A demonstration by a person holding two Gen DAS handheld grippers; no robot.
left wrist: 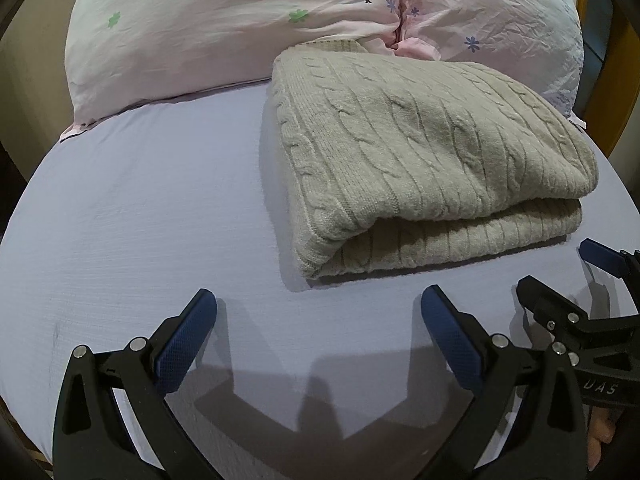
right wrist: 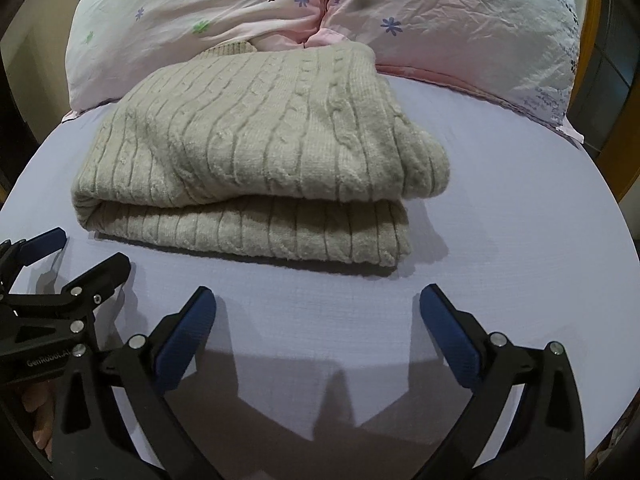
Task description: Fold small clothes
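Observation:
A beige cable-knit sweater (left wrist: 420,152) lies folded in a thick rectangle on the lilac bed sheet (left wrist: 140,220); it also shows in the right wrist view (right wrist: 256,148). My left gripper (left wrist: 318,300) is open and empty, just in front of the sweater's near left corner. My right gripper (right wrist: 318,300) is open and empty, in front of the sweater's near right corner. The right gripper shows at the right edge of the left wrist view (left wrist: 560,276). The left gripper shows at the left edge of the right wrist view (right wrist: 80,252).
Two pink floral pillows (left wrist: 224,28) (right wrist: 448,28) lie behind the sweater at the head of the bed. A wooden bed frame (left wrist: 620,80) runs along the right side. Bare sheet lies left of the sweater.

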